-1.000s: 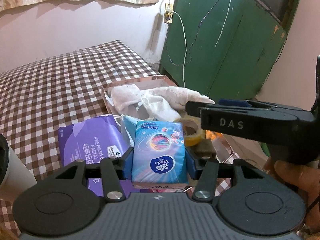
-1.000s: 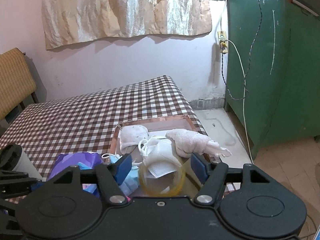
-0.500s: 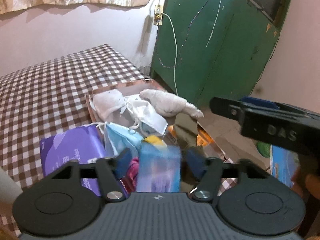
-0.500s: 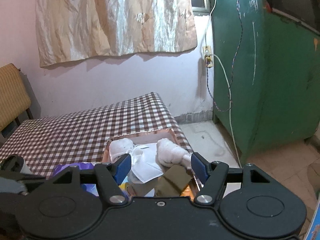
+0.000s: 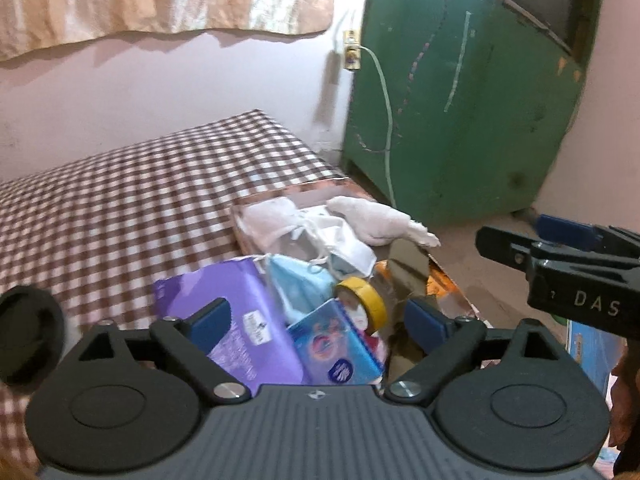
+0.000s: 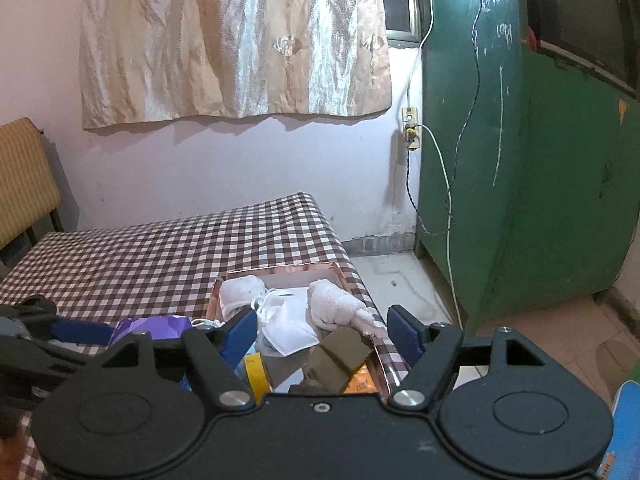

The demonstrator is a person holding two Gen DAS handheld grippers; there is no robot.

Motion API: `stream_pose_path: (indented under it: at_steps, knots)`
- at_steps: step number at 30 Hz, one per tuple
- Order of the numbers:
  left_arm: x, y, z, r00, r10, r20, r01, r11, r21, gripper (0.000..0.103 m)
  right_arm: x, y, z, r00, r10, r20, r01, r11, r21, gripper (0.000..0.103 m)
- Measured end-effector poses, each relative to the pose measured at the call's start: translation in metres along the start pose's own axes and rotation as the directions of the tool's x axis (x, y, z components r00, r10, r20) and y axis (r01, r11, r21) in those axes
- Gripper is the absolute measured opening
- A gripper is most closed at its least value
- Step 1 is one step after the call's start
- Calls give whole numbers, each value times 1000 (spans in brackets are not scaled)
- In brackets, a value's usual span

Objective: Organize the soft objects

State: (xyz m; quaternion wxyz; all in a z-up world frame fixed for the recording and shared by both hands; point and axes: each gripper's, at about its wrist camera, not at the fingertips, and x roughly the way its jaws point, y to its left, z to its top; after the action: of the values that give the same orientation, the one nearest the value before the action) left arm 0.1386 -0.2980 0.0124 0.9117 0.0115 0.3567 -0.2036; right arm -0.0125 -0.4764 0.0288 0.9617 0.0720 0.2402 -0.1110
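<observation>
A copper tray point(image 5: 320, 189) on the checked bed holds white cloths point(image 5: 272, 220), a white mask point(image 5: 348, 252) and a rolled towel point(image 5: 376, 220). In front lie a purple facial tissue pack point(image 5: 236, 312), a blue mask point(image 5: 300, 284), a blue Vinda tissue pack point(image 5: 336, 352) and a yellow tape roll point(image 5: 362, 306). My left gripper point(image 5: 318, 320) is open above the Vinda pack, holding nothing. My right gripper point(image 6: 322, 332) is open and empty, raised above the tray point(image 6: 280, 270); it also shows at the right of the left wrist view point(image 5: 560, 256).
A green cabinet point(image 6: 520, 180) stands right of the bed, with a wire hanging from a wall socket point(image 6: 411, 132). An olive cloth piece point(image 6: 340, 356) and orange packaging point(image 6: 360, 380) lie at the tray's near end. A chair point(image 6: 24, 184) stands far left.
My left gripper opened and let go of the Vinda tissue pack, which now lies beside the purple pack. Both grippers rose and pulled back from the pile.
</observation>
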Motion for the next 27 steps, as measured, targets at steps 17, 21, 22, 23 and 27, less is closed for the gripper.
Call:
stream_pose_path:
  at_steps: [17,21,22,23,27]
  knots:
    - [-24,-9,-41,994,86,-74,-94,988,-126,103,-9,0,-27,988,31,-150,-42,997,-69,89]
    - [-23,-10,-47,992,89,-91,-101,985,-138,103,-10,2,-32,985,30,-171,-43,996,-73,89]
    - [-23,-10,-48,991,89,-97,-102,985,-139,103,-10,2,-33,984,29,-176,-43,996,-74,89]
    - [-23,-11,-49,991,92,-101,-105,985,-140,103,-10,2,-34,984,28,-178,-42,996,-76,89]
    - [-22,-9,-50,989,95,-109,-110,983,-145,103,-8,3,-37,982,35,-188,-50,996,-78,89]
